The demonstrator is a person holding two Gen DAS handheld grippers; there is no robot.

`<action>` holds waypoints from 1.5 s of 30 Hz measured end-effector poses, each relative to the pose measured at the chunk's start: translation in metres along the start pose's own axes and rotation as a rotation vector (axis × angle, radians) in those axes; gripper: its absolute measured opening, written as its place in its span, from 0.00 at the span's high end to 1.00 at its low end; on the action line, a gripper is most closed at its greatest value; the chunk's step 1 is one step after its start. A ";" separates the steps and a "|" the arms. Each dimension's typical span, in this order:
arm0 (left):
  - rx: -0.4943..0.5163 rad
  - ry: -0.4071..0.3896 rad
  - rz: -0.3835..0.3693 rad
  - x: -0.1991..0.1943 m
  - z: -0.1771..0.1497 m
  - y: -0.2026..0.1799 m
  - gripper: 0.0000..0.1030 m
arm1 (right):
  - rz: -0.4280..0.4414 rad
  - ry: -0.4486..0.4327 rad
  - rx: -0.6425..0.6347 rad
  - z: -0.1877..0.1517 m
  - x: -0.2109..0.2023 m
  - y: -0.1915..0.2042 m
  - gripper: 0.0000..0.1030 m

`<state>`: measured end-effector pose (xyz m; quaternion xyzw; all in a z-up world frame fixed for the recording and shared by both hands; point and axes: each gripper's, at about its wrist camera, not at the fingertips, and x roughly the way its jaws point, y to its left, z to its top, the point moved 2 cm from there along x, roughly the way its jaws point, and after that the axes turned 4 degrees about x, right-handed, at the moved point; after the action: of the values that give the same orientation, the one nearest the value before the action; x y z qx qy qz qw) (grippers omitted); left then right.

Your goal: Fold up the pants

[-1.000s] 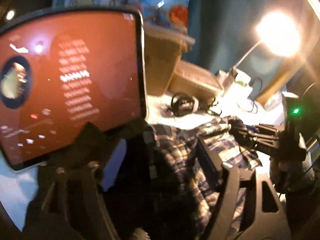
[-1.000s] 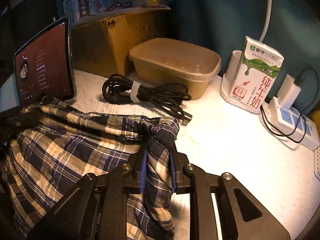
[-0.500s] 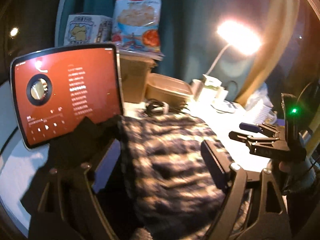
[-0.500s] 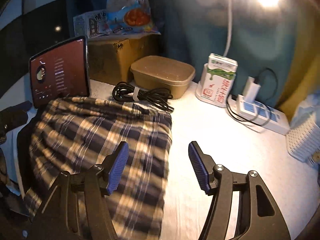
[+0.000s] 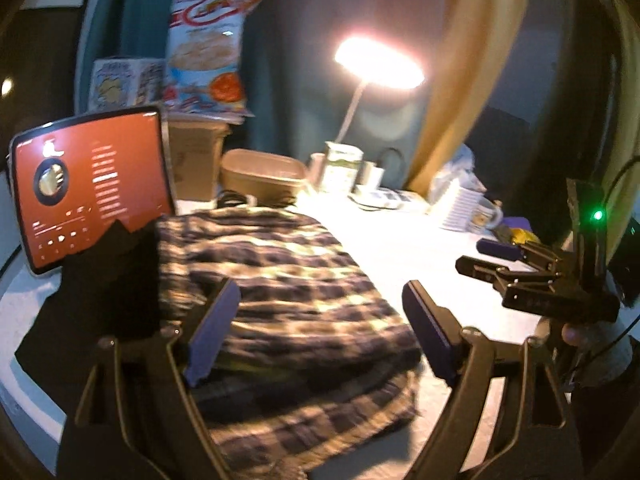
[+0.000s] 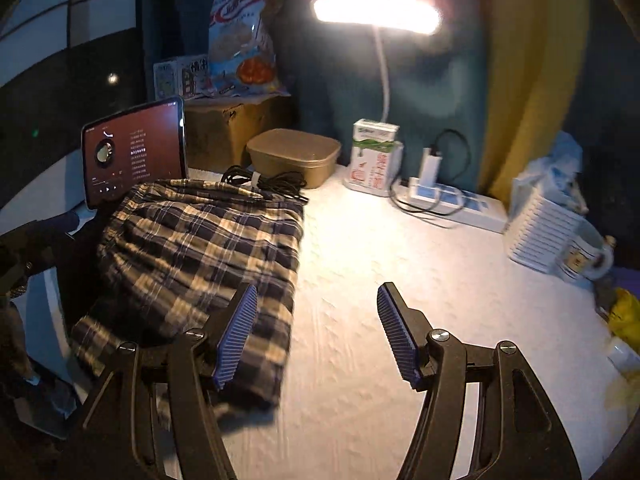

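Both tools had let go within the last second. The left gripper (image 5: 320, 332) stood open over the pants (image 6: 200, 256), which lay folded beside the tablet (image 6: 136, 152); the right gripper (image 6: 316, 332) gaped, empty. That fold looked complete.

pants (image 6: 200, 256) on table (image 6: 400, 300), tablet (image 6: 134, 152) behind

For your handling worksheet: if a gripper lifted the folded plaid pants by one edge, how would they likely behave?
The plaid pants would probably droop, since the cloth lies in soft wrinkles. The fold would likely open, as the layers just rest on each other. They look thin, so probably light.
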<state>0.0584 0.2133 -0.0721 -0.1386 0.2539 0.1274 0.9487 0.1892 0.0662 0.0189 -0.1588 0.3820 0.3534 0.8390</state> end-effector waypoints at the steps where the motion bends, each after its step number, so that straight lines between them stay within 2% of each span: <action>1: 0.010 -0.006 -0.009 -0.002 0.000 -0.007 0.18 | -0.008 -0.010 0.004 -0.003 -0.010 -0.004 0.36; 13: 0.116 -0.117 -0.129 -0.034 0.010 -0.098 0.18 | -0.117 -0.190 0.063 -0.022 -0.122 -0.037 0.36; 19: 0.161 -0.146 -0.102 -0.051 0.017 -0.128 0.18 | -0.159 -0.298 0.097 -0.032 -0.178 -0.043 0.36; 23: 0.180 -0.167 -0.029 -0.065 0.016 -0.142 0.18 | -0.182 -0.365 0.120 -0.046 -0.209 -0.044 0.36; 27: 0.211 -0.221 0.026 -0.078 0.009 -0.155 0.18 | -0.226 -0.390 0.114 -0.060 -0.223 -0.046 0.36; 33: 0.239 -0.218 0.046 -0.078 -0.004 -0.167 0.18 | -0.248 -0.361 0.131 -0.073 -0.224 -0.054 0.36; 39: 0.218 -0.192 0.015 -0.074 -0.007 -0.161 0.18 | -0.249 -0.331 0.135 -0.080 -0.220 -0.058 0.36; 45: 0.211 -0.200 0.019 -0.077 -0.006 -0.155 0.18 | -0.253 -0.326 0.148 -0.081 -0.217 -0.058 0.36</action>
<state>0.0396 0.0542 -0.0071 -0.0223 0.1715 0.1221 0.9773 0.0884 -0.1201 0.1290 -0.0844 0.2434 0.2374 0.9366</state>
